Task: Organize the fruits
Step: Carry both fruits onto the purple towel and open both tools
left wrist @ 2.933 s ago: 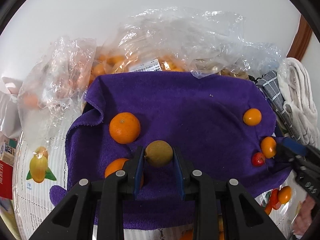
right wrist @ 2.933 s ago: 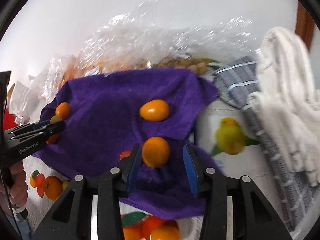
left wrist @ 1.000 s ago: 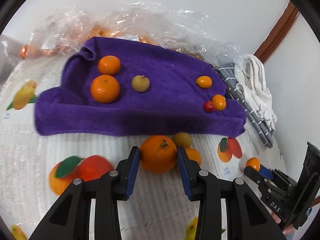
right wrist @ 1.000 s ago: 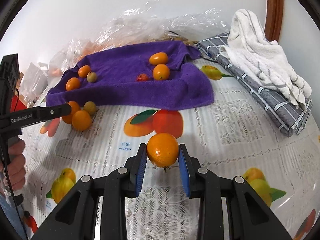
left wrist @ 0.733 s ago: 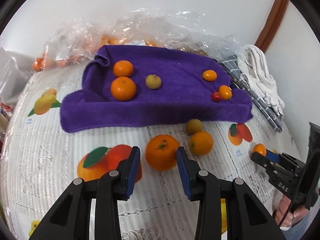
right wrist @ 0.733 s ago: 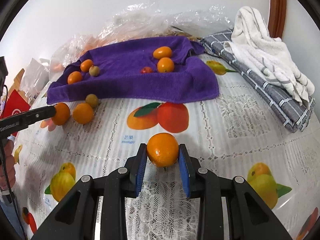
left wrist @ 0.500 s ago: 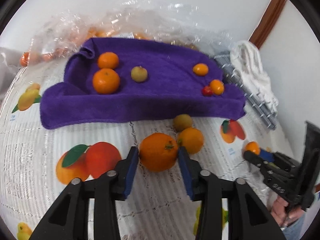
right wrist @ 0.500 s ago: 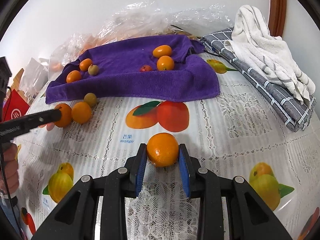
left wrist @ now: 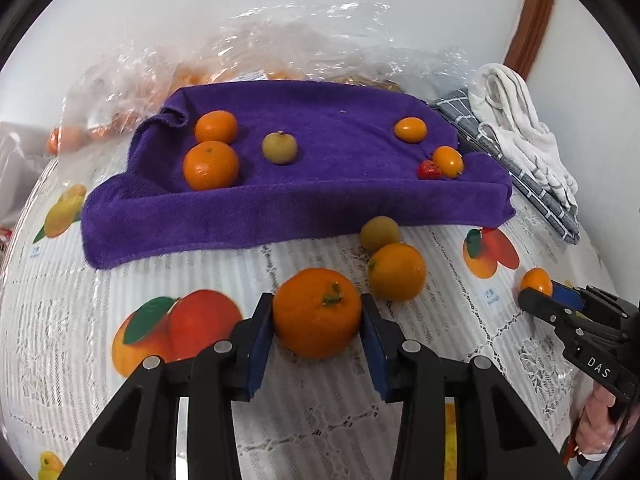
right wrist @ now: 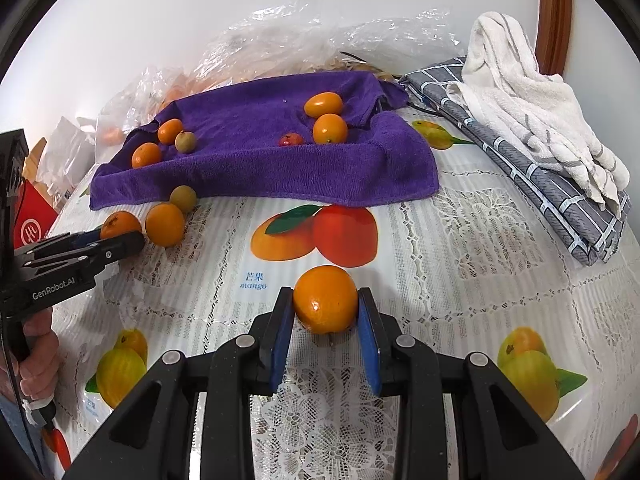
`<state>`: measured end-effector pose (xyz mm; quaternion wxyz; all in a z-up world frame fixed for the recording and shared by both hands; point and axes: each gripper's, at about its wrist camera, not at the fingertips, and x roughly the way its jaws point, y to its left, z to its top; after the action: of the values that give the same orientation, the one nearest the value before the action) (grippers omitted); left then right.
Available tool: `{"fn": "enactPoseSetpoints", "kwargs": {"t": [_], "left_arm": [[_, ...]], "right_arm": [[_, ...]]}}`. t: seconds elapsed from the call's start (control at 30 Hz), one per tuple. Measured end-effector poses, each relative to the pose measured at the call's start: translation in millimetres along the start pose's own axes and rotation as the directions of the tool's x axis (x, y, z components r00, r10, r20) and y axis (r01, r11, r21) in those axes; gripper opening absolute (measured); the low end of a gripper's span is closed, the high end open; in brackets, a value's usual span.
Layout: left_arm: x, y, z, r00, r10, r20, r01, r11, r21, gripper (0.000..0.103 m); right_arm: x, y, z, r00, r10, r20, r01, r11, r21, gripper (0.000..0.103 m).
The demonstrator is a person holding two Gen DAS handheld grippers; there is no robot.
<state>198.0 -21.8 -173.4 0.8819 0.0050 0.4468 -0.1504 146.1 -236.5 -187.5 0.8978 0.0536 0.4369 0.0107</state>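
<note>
White walls back a counter covered in a lace-patterned cloth printed with fruit. Near its front, the left claw grips a stemmed orange between blue pads, low over the cloth, though contact with the counter cannot be told. Just beyond it sit a smaller orange and a yellow-green fruit, touching each other. The right claw is closed on another orange, well apart from those.

Behind lies a rumpled purple towel holding two oranges and a green fruit at its left, and two small oval orange fruits with a tiny red one at its right. Clear plastic bags line the wall; folded grey and white cloths lie on the right.

Judging by the groupings, like goes with like on the towel. To do this well, carry each orange level, set it beside the towel's oranges, and let go only once it rests, since round fruit rolls off the folds.
</note>
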Motion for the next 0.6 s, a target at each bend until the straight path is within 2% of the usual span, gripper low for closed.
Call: {"fn": "enactPoseSetpoints", "kwargs": {"t": [0.33, 0.6], "left_arm": [[-40.1, 22.1, 15.0, 0.996, 0.036, 0.080, -0.032, 0.998, -0.048, 0.039], [-54.8, 39.1, 60.0, 0.986, 0.050, 0.160, -0.030, 0.991, -0.129, 0.039]], "right_arm": [[-20.5, -3.3, 22.4, 0.998, -0.014, 0.059, 0.015, 1.000, -0.004, 0.031], [-26.0, 1.4, 79.7, 0.990, 0.008, 0.142, -0.008, 1.000, -0.005, 0.031]]}}
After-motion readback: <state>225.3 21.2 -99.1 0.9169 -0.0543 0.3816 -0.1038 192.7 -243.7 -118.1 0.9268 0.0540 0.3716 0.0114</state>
